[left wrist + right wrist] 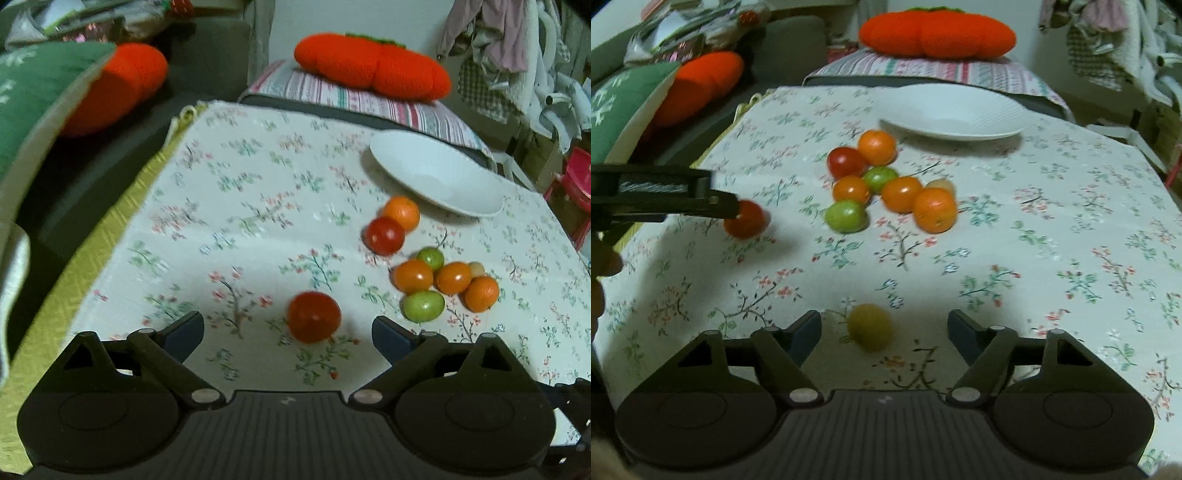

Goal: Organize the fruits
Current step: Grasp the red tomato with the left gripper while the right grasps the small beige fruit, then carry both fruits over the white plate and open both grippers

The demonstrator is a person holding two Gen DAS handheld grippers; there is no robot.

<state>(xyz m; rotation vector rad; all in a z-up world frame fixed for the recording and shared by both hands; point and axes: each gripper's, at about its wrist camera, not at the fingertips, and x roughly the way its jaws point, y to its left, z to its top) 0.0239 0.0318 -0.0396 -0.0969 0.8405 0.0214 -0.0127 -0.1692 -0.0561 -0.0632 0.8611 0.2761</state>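
Left gripper (288,330) has jaws wide apart w/ a lone red fruit (313,316) between them, not touched yet; right gripper (884,330) likewise gapes around a yellowish fruit (870,326) at the near edge, prob. lining up for two picks at once. The other fruits (886,184) sit clustered mid-cloth, just near of the empty white plate (955,110) at the far side, likely where they're all meant to go.

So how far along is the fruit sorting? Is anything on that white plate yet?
Nothing looks done: the white plate is bare. In hand: the left gripper stands open around a lone red tomato, and the right gripper stands open around a yellow-green fruit; neither is gripped. Left: those two plus the cluster of orange, green and red fruits on the floral tablecloth.
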